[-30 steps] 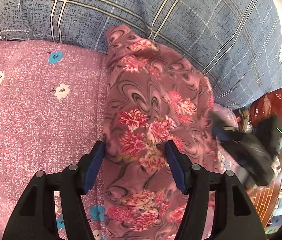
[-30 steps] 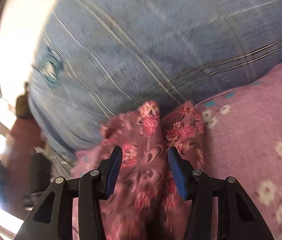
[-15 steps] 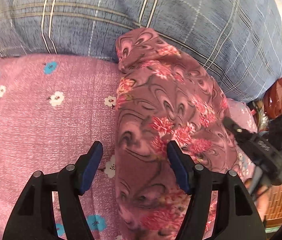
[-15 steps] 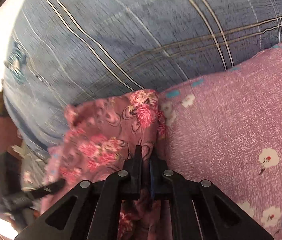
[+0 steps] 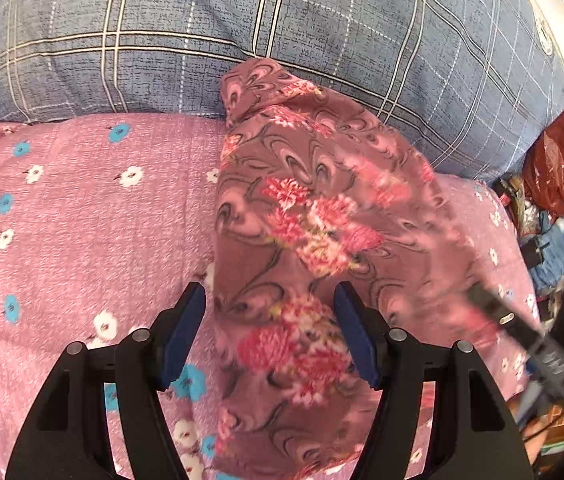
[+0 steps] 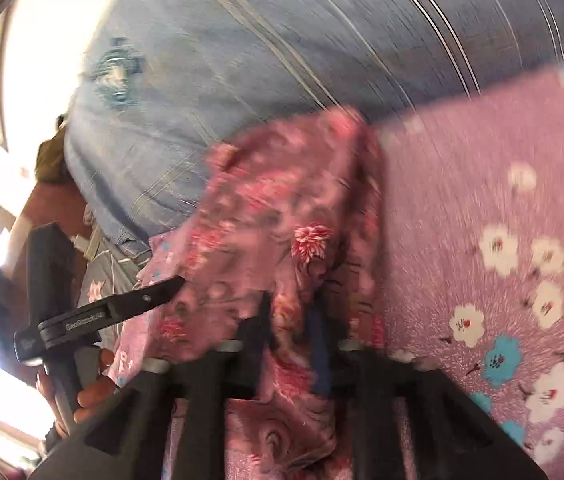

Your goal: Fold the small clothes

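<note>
Two tongs [image 5: 269, 332]; one floral garment [image 5: 322, 220]

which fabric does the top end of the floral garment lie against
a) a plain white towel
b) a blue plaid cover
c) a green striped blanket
b: in the left wrist view the floral garment runs up from the pink flowered sheet, and its top end overlaps the blue plaid cover behind it.
</note>
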`<state>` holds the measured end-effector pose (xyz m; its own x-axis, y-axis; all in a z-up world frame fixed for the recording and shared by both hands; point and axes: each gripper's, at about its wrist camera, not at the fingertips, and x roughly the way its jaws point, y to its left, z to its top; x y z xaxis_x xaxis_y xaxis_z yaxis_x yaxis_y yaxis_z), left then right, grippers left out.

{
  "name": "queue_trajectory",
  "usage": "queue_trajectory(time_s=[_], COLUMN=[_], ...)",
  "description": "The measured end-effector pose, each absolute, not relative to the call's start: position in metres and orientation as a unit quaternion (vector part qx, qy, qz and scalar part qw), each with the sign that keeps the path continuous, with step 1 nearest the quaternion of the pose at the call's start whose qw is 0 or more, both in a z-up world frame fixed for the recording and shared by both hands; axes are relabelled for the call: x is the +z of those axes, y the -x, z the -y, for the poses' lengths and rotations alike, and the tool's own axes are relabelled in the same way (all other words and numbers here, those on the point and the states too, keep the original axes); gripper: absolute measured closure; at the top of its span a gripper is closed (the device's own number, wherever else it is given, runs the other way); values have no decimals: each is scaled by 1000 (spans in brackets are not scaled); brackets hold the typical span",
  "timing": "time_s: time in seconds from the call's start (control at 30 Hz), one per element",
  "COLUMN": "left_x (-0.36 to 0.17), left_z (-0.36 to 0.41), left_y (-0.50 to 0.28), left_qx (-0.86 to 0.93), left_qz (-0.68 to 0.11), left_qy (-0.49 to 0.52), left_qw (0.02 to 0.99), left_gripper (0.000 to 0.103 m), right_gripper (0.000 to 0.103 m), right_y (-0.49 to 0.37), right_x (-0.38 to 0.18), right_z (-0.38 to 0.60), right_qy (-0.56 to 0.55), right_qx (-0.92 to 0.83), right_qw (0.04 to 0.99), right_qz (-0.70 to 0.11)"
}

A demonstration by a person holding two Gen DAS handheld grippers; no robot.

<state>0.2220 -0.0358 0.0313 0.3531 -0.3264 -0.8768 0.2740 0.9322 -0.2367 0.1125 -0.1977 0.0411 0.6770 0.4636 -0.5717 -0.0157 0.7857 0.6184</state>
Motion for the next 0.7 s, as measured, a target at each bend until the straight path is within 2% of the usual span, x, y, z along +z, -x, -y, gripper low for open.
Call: queue_trajectory(time_s=[0.07, 0.13, 0.2, 0.23, 0.3, 0.37, 0.43, 0.47, 0.5, 0.53, 0.57, 0.7], left_x=[29, 28, 32, 32, 28, 16, -3, -7, -5, 0, 7, 19], left_z=[32, 28, 11, 2, -13, -16, -13, -12, -12, -10, -10, -15], left_y=[-222, -217, -206, -201, -193, -189, -187, -186, -183, -180, -175, -163], left_qx=[-177, -176, -187, -194, -209, -217, -210, -207, -203, -211, -231, -221], left_qz=[-540, -550, -554, -557, -570, -587, -608, -614, -609, -605, -606, -589], left_qy=[16, 14, 32, 45, 80, 105, 115, 117, 115, 115, 122, 111], left_qw=[822, 817, 810, 806, 791, 772, 756, 753, 758, 759, 752, 769], left_gripper=[37, 37, 37, 37, 37, 37, 37, 39, 44, 63, 69, 68], right_gripper=[93, 93, 92, 85, 79, 44, 39, 45, 59, 97, 96, 99], right_y=[-107, -115, -109, -100, -80, -63, -55, -60, -62, -63, -59, -43], right_x=[44, 27, 27, 37, 48, 50, 40, 33, 28, 26, 31, 73], right_z=[202, 199, 194, 196, 204, 206, 198, 189, 184, 177, 174, 182], right_qy=[-299, -258, -233, -253, -293, -308, -300, -289, -273, -256, -245, -251], right_qx=[126, 78, 72, 77, 106, 114, 106, 99, 94, 98, 101, 101], right_qw=[872, 865, 869, 871, 868, 866, 863, 860, 858, 857, 863, 898], right_qz=[-366, -422, -430, -414, -386, -377, -392, -409, -425, -436, -430, -346])
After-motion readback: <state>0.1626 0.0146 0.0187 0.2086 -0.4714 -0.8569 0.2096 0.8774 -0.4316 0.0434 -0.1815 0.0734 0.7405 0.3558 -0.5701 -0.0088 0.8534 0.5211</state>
